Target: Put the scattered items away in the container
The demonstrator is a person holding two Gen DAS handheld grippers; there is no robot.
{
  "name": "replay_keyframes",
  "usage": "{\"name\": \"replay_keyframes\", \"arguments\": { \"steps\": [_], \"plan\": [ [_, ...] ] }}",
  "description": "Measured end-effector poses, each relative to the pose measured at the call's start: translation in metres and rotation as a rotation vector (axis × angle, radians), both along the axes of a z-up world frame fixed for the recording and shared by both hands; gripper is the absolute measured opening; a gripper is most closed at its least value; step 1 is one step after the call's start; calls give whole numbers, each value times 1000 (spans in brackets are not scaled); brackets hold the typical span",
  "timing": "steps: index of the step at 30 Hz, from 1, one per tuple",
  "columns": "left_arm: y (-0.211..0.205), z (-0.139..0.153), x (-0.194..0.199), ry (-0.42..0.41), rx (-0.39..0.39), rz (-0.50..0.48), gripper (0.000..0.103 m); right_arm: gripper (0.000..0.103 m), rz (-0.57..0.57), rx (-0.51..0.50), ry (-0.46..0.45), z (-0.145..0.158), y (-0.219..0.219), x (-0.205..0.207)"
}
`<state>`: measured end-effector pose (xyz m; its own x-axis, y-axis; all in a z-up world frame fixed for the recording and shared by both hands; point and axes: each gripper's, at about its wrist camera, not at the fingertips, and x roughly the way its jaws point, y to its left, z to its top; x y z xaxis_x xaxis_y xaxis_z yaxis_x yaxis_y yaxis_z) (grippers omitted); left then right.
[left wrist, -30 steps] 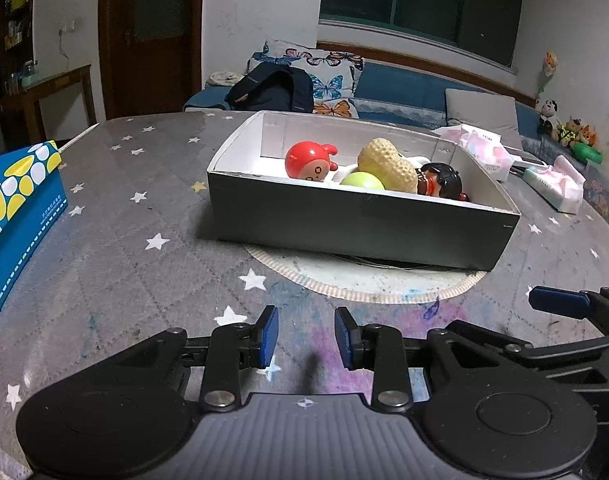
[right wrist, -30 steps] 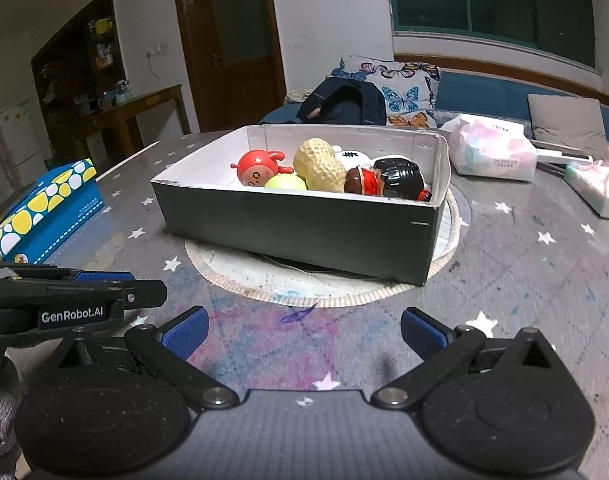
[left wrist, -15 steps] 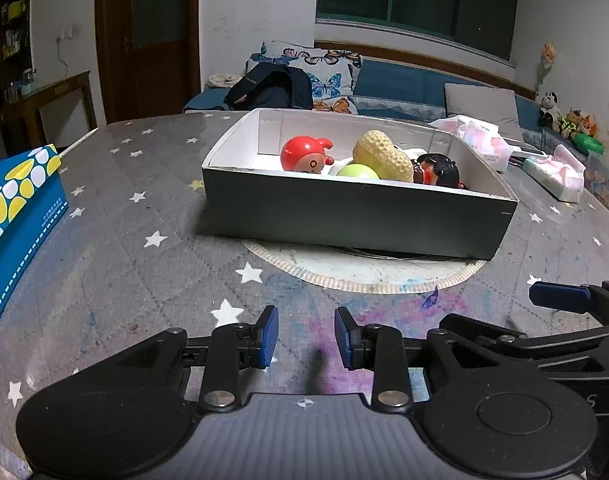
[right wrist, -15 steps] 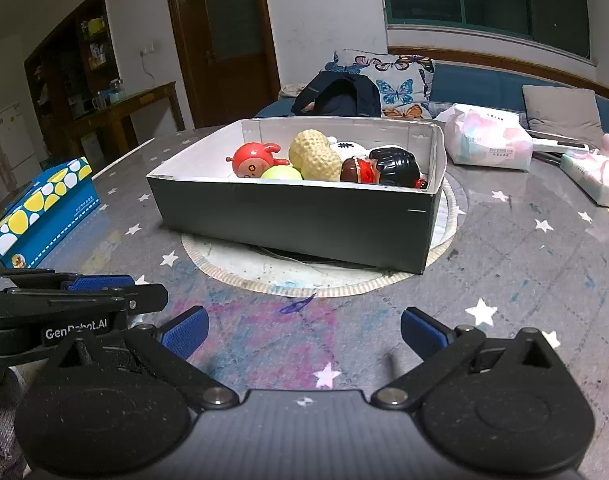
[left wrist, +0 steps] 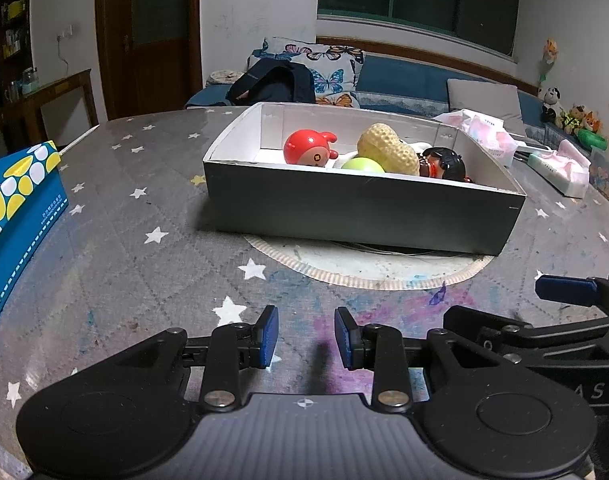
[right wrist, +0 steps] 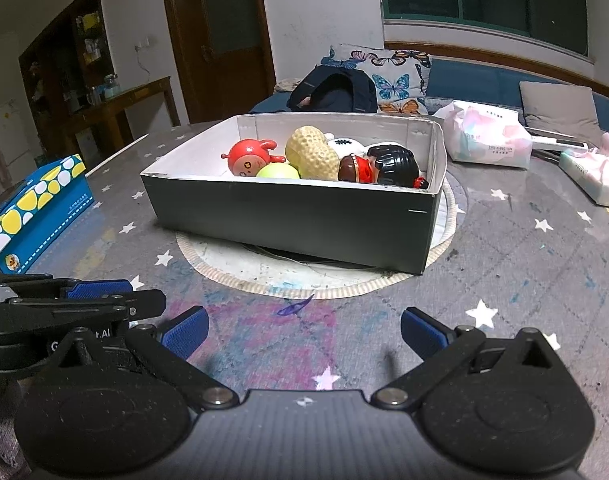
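Observation:
A dark box with a white inside [left wrist: 360, 216] [right wrist: 296, 216] stands on a round mat on the table. In it lie a red round toy [left wrist: 306, 148] [right wrist: 246, 159], a peanut-shaped toy [left wrist: 388, 148] [right wrist: 310, 154], a green ball [left wrist: 362, 165] [right wrist: 277, 171] and a black-haired doll [left wrist: 444, 164] [right wrist: 388, 166]. My left gripper [left wrist: 306, 338] is empty, its jaws a narrow gap apart, low over the table in front of the box. My right gripper [right wrist: 302, 330] is wide open and empty, beside it.
A blue tissue box with yellow and white spots [left wrist: 12, 200] [right wrist: 36, 208] stands at the left. Pink tissue packs [right wrist: 486, 140] [left wrist: 560, 164] lie at the far right. A sofa with cushions is behind the table.
Both grippers have drawn back slightly from the box and tilted. The jaws have not changed. Nothing in the box has moved.

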<state>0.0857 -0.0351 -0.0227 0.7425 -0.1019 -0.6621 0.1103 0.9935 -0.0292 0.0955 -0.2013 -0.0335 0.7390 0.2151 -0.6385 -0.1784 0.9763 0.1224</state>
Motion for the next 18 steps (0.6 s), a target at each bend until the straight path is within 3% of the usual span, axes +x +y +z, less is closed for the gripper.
{"name": "replay_keyframes", "arguments": {
  "steps": [18],
  "plan": [
    [2,1,8,0,10,11,33,103,3,-1,26,-2,2,11]
  ]
}}
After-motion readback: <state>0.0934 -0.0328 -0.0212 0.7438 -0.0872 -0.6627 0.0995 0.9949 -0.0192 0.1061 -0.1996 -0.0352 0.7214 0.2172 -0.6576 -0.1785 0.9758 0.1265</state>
